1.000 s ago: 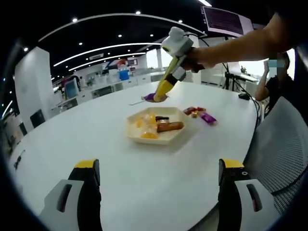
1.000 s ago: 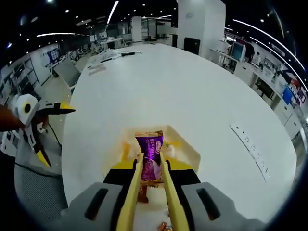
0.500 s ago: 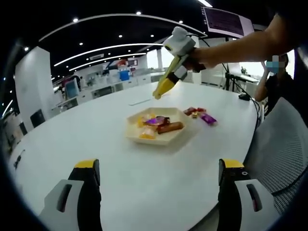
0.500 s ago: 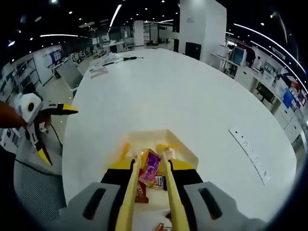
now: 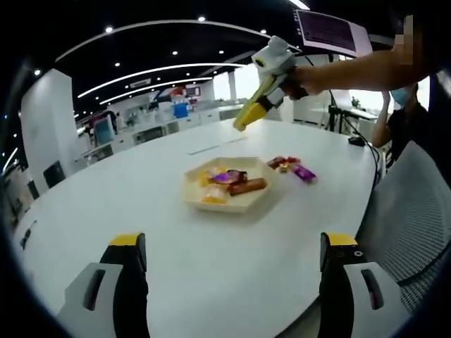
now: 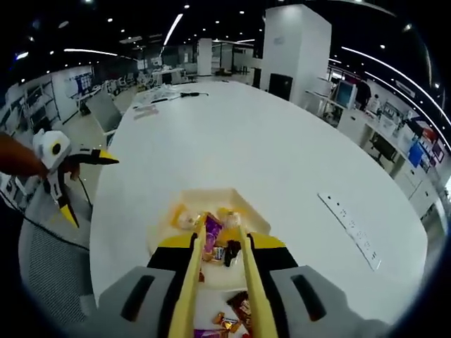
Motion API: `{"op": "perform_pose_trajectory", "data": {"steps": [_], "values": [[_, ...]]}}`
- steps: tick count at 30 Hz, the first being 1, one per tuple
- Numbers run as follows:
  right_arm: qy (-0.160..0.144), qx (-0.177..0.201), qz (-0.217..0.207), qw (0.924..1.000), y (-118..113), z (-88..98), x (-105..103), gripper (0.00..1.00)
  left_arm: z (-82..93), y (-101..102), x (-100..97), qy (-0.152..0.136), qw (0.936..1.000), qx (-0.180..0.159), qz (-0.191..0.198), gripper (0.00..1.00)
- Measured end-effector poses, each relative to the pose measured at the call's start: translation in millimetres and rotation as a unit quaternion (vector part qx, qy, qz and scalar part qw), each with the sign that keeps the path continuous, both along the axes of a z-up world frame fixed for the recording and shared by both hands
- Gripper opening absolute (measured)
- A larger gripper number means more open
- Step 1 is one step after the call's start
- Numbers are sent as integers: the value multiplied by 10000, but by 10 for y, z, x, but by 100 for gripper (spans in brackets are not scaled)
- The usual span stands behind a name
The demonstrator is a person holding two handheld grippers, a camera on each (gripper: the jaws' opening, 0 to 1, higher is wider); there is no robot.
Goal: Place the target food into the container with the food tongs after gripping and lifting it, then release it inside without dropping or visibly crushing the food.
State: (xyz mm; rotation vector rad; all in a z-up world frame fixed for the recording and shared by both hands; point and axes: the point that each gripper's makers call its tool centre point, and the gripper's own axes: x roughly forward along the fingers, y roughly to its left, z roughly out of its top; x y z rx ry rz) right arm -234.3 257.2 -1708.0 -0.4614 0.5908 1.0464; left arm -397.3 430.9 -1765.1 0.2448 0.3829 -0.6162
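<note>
A cream hexagonal container (image 5: 232, 205) sits mid-table and holds a purple-wrapped snack (image 5: 225, 176), a brown bar (image 5: 247, 186) and orange pieces. My right gripper (image 5: 239, 127), carrying long yellow tongs, hangs above and behind the container in a person's hand. In the right gripper view the tongs (image 6: 220, 235) stand slightly apart with nothing between them. Below them, the purple snack (image 6: 211, 228) lies in the container (image 6: 243, 200). My left gripper (image 5: 232, 243) hovers near the table's front edge, wide open and holding nothing. Beyond the table's edge at the left, the left gripper (image 6: 84, 189) also appears.
Several loose wrapped snacks (image 5: 292, 167) lie on the white table to the right of the container, and the loose snacks (image 6: 229, 318) show again under the tongs. A white power strip (image 6: 349, 220) lies on the table. A mesh chair (image 5: 412, 211) stands at the right.
The tongs let go of the purple snack, which now lies in the container. The right gripper has since risen and drawn back. The left gripper has stayed still.
</note>
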Motion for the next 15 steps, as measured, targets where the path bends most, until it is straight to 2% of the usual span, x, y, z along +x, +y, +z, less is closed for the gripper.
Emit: {"op": "perform_pose_trajectory", "data": {"steps": [2, 4, 5, 8, 15], "values": [[-20, -16, -35, 10000, -65, -6, -24, 27, 43, 27, 19, -45, 9999, -127, 81, 100], [-3, -55, -117, 9999, -160, -36, -36, 27, 66, 50, 22, 88, 9991, -377, 191, 100], [-1, -53, -139, 9999, -197, -46, -40, 27, 64, 55, 20, 120, 9991, -353, 184, 100], [39, 0, -283, 9996, -333, -59, -46, 27, 96, 38, 16, -15, 9999, -131, 51, 100], [24, 52, -524, 9986, -620, -110, -97, 28, 206, 6, 91, -70, 10000, -59, 24, 100]]}}
